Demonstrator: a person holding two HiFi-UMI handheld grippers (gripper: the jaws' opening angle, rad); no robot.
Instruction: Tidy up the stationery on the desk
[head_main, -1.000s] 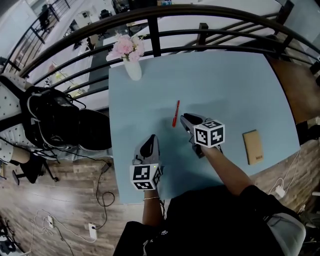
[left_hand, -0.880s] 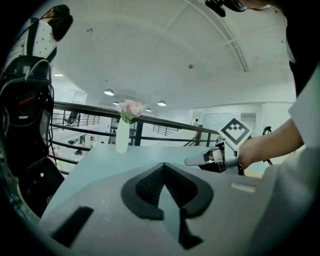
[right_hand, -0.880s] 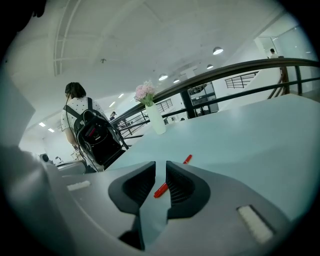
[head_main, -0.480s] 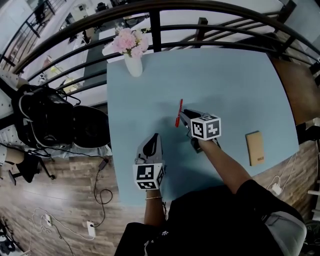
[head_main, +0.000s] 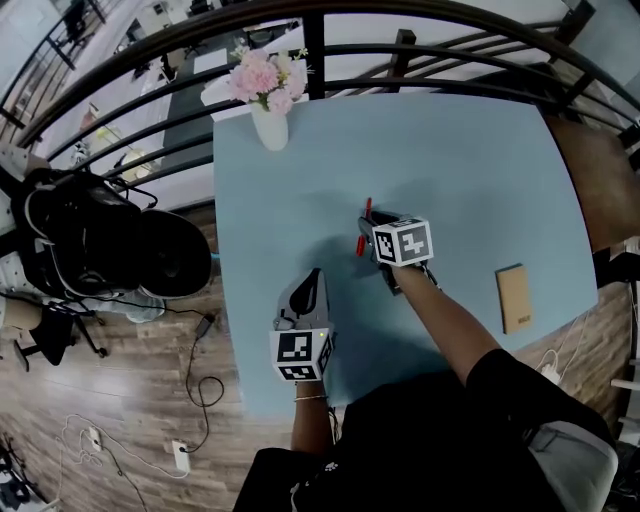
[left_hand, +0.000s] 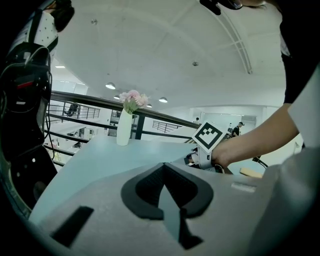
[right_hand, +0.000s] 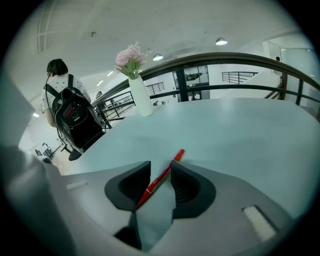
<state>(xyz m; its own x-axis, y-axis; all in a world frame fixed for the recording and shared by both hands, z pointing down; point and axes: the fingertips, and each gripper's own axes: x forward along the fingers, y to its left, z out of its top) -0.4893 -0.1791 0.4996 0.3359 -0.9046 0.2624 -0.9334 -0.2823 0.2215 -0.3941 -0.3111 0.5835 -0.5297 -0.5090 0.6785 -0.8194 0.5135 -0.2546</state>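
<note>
Right gripper (head_main: 365, 232) over the red pen (right_hand: 161, 177) on the desk (head_main: 470, 160).
The right gripper tips down at the middle of the pale blue desk. Its fingers (right_hand: 190, 187) are partly apart and have just been opening, and the pen lies slantwise on the desk between them, not clamped. The left gripper (head_main: 312, 278) sits nearer and to the left, its fingers (left_hand: 145, 190) closed together on nothing. A brown notebook (head_main: 515, 298) lies near the right edge, well apart from the pen. A vase of pink flowers (head_main: 268, 120) stands at the far left corner.
</note>
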